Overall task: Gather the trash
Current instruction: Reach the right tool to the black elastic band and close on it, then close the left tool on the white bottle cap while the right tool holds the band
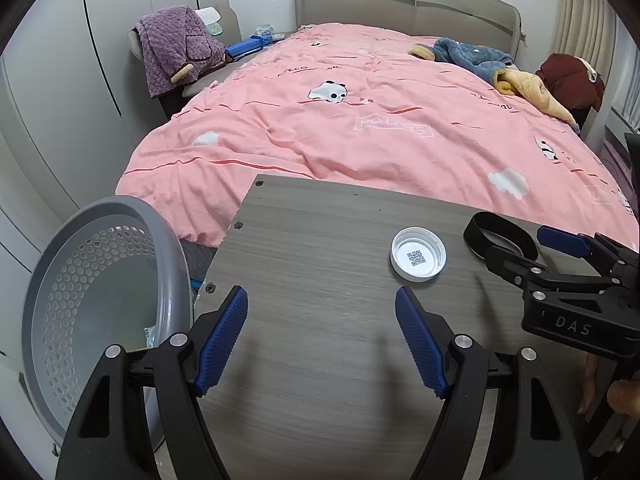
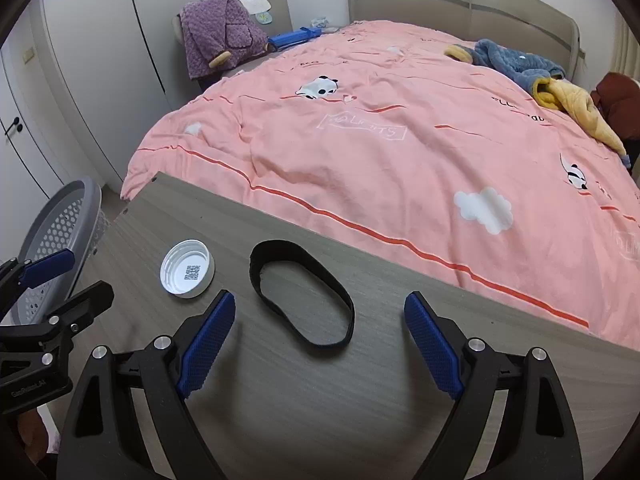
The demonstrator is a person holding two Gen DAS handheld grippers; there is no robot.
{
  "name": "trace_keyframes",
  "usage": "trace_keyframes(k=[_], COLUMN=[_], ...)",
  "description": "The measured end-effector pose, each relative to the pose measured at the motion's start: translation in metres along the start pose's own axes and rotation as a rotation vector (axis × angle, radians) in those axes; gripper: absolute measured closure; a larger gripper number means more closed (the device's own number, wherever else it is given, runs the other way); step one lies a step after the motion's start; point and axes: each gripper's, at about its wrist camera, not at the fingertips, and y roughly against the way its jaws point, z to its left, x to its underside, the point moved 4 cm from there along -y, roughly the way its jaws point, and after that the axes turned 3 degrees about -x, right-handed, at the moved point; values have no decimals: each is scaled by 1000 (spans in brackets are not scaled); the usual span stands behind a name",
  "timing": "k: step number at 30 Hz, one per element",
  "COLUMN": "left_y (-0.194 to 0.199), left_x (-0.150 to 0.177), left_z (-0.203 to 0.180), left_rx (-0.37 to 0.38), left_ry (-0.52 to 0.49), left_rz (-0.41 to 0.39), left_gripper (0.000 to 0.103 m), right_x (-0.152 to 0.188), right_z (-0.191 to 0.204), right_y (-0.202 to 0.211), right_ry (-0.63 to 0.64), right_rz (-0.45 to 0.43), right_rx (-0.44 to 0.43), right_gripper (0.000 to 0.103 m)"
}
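A white plastic lid with a QR code inside lies open side up on the grey wood table; the right wrist view shows the lid too. A black elastic band lies on the table right of the lid, partly visible in the left wrist view. A grey perforated bin stands off the table's left edge. My left gripper is open and empty, short of the lid. My right gripper is open and empty, just short of the band.
A bed with a pink duvet runs along the table's far edge, with blue and yellow clothes on it. A purple robe hangs on a chair by the white wardrobe.
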Motion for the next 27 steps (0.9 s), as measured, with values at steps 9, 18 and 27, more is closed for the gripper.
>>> trace_keyframes(k=[9, 18, 27], left_y=[-5, -5, -1], left_x=[0, -1, -2], left_z=[1, 1, -10], left_rx=[-4, -6, 5], left_ry=[9, 15, -3], left_rz=[16, 22, 22], left_gripper=[30, 30, 30], right_x=[-4, -1, 3], right_z=[3, 13, 0], right_y=[-9, -5, 11], right_ry=[30, 75, -13], right_rz=[9, -12, -51], right_rx=[24, 32, -7], right_gripper=[29, 70, 84])
